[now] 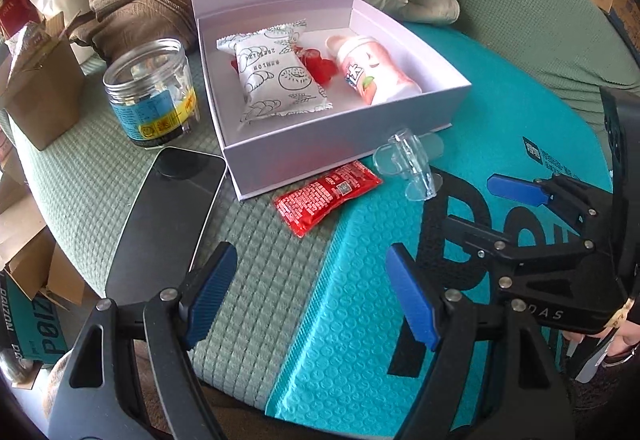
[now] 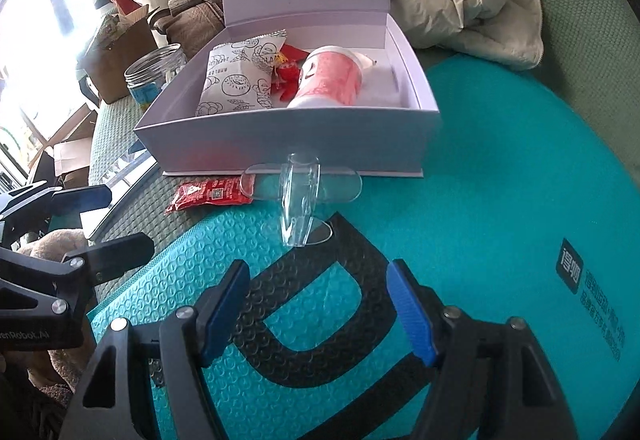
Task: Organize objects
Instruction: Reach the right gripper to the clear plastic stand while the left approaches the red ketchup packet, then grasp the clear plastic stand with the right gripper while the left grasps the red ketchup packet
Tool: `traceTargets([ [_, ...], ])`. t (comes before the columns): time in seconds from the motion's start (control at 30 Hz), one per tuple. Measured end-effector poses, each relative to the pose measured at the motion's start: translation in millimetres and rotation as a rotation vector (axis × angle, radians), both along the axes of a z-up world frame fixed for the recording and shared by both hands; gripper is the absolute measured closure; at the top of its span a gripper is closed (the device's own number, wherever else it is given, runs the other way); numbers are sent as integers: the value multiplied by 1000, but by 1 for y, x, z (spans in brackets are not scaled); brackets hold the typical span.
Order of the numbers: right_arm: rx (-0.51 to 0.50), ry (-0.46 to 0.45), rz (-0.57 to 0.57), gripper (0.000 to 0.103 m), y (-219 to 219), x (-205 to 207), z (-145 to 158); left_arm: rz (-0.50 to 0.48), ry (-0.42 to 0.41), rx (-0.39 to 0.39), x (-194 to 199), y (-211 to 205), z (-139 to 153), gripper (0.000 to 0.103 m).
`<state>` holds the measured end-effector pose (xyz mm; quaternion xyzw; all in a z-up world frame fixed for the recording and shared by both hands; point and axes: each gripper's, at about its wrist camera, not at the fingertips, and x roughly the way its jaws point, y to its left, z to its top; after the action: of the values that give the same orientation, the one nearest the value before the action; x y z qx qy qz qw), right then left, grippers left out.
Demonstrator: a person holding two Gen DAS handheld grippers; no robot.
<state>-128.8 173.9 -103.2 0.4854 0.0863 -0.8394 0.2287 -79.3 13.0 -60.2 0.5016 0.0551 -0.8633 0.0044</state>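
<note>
While the left wrist view takes in a phone (image 1: pixel 168 215) and a jar (image 1: pixel 152 95) left of the white box (image 1: pixel 304 155), the right one cuts both short. A red sachet (image 1: pixel 328 195) and a clear plastic stand (image 2: pixel 300 195) lie just before the box, ahead of both grippers, left (image 1: pixel 308 304) and right (image 2: pixel 320 312), jaws spread and empty. Inside lie a printed snack pack (image 1: pixel 272 79), a pink bottle (image 1: pixel 372 75) and something red between.
</note>
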Motion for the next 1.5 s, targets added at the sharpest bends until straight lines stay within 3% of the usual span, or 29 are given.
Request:
traceTargets([
  [0.27, 2, -15, 17, 31, -13, -20, -10, 8, -27, 74, -12, -14, -17, 27],
  [0.47, 8, 0, 14, 31, -22, -29, -15, -22, -13, 74, -18, -17, -19, 27],
  [0.5, 2, 0, 12, 33, -21, -30, -15, -30, -12, 77, -19, -17, -19, 27],
  [0.57, -1, -2, -2, 54, -18, -31, -14, -61, -5, 97, -23, -14, -19, 27],
  [0.63, -5, -14, -11, 59, -11, -33, -13, -82, 9, 111, -25, -12, -19, 27],
  [0.93, -35, -19, -20, 59, 7, -28, -15, -82, -13, 30, -50, 3, -36, 24],
  [1.17, -42, -27, -20, 59, 8, -30, -15, -145, 46, -4, -48, 17, -36, 23],
  [1.2, -44, -28, -21, 59, 8, -30, -14, -134, 63, 1, -46, 15, -36, 34],
  [1.23, -50, -31, -24, 59, 9, -30, -14, -125, 85, 13, -43, 13, -35, 55],
  [1.33, -64, -37, -30, 59, 12, -30, -14, -116, 84, 53, -40, 9, -32, 64],
  [1.4, -72, -37, -38, 59, 15, -29, -13, -125, 106, 67, -35, 11, -28, 80],
  [1.5, -55, -33, -33, 60, 18, -23, -13, -174, 98, 50, -28, 20, -25, 91],
])
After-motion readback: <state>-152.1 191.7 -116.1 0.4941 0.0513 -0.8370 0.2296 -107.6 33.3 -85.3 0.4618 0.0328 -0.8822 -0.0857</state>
